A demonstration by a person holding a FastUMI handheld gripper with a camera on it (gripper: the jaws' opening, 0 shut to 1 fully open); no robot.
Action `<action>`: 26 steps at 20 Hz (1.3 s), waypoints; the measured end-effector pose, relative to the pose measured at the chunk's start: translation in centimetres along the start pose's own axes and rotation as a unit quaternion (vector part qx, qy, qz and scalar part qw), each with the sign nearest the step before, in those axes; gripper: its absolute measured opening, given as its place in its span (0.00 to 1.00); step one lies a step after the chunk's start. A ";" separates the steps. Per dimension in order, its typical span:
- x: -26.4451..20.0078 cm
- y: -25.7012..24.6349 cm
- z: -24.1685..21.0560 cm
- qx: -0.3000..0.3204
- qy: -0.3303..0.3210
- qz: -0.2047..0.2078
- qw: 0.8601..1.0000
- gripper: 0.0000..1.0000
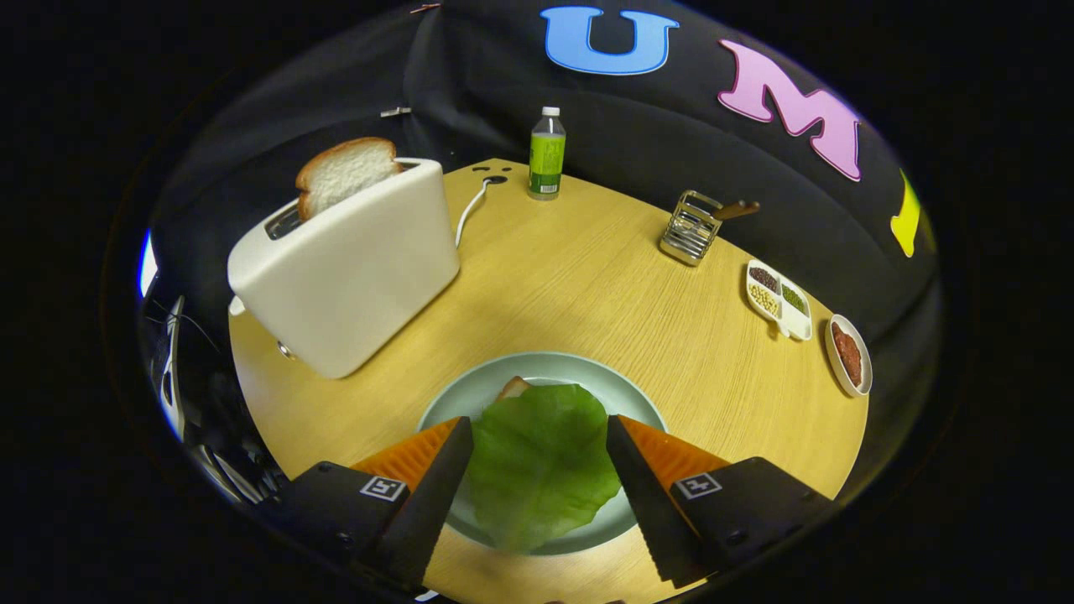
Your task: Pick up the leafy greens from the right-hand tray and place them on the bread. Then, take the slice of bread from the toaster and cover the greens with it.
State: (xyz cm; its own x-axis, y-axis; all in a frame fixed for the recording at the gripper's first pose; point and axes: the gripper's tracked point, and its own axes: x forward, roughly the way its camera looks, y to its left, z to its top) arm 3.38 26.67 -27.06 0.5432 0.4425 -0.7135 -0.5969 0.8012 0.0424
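Note:
A green lettuce leaf [539,460] lies flat on a slice of bread [513,387], of which only a corner peeks out at the leaf's far edge. Both rest on a pale green plate [550,367] on the wooden table. My gripper [537,432] hovers over the plate, open, its fingers standing on either side of the leaf without pressing it. Beyond the plate to the left stands a white toaster [348,268], tilted in this view, with a slice of white bread [342,174] sticking up out of its slot.
A green-labelled bottle [546,154] stands at the table's far edge, near the toaster's white cable [471,208]. To the right are a wire rack [690,227], a divided dish of beans [779,299] and a small dish [849,355] with a reddish filling.

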 end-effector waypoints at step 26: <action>-0.6 15.4 20.9 -0.046 -0.168 0.076 0.982 0.98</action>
State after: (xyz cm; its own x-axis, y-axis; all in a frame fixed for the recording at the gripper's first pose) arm 6.21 47.16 -11.35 0.5987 0.6737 -0.4331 -0.7284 0.6829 0.0553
